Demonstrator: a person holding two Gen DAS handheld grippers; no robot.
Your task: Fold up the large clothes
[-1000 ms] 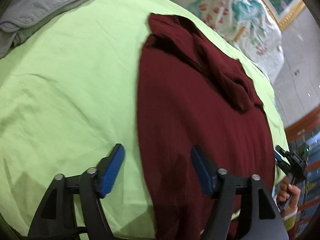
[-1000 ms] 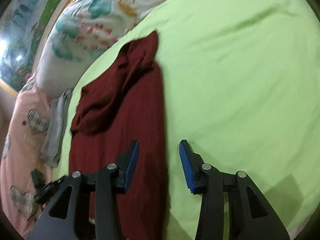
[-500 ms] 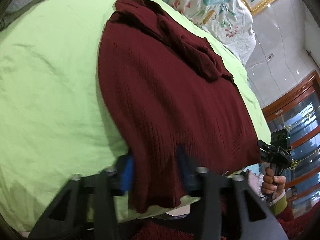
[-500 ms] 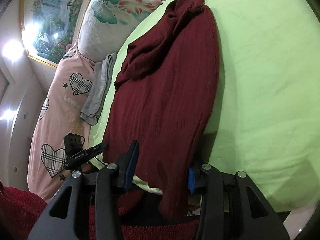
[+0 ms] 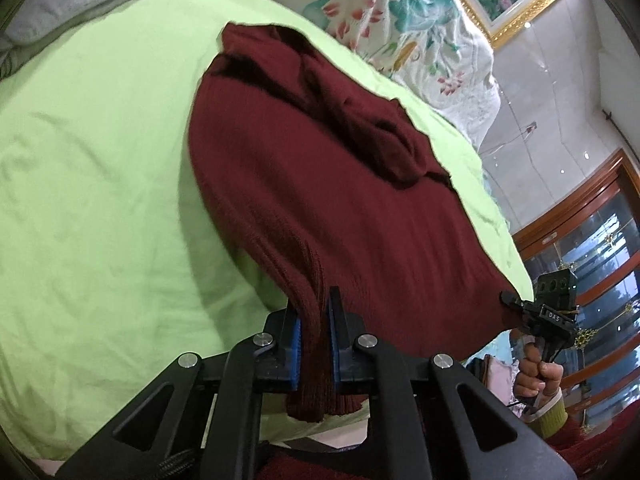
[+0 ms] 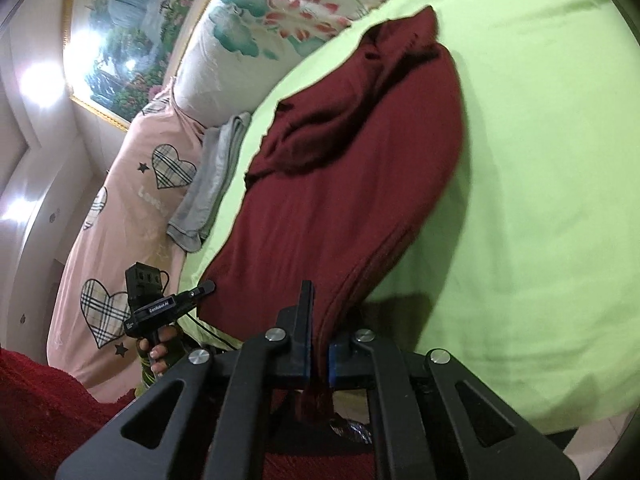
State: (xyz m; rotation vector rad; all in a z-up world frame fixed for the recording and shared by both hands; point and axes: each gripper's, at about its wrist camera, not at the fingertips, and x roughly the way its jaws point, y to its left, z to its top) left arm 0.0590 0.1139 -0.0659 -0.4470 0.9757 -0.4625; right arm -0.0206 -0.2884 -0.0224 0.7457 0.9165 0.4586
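Observation:
A dark red knitted sweater (image 5: pixel 340 208) lies lengthwise on a light green bed sheet (image 5: pixel 88 184), its sleeves bunched at the far end. My left gripper (image 5: pixel 314 332) is shut on the left corner of the near hem, and the cloth hangs down between the blue pads. My right gripper (image 6: pixel 318 344) is shut on the right corner of the same hem of the sweater (image 6: pixel 344 184). Each gripper also shows in the other's view, the right one (image 5: pixel 548 312) and the left one (image 6: pixel 160 304), both at the bed's near edge.
A floral quilt (image 5: pixel 416 36) is piled at the far side of the bed. Folded grey cloth (image 6: pixel 212 184) lies beside a pink heart-print cover (image 6: pixel 132 208). A framed painting (image 6: pixel 132 28) hangs on the wall. A wooden glass cabinet (image 5: pixel 592 248) stands at the right.
Both grippers went from open over the sweater to the near hem and shut on its two corners. The hem is now lifted off the sheet at both corners.

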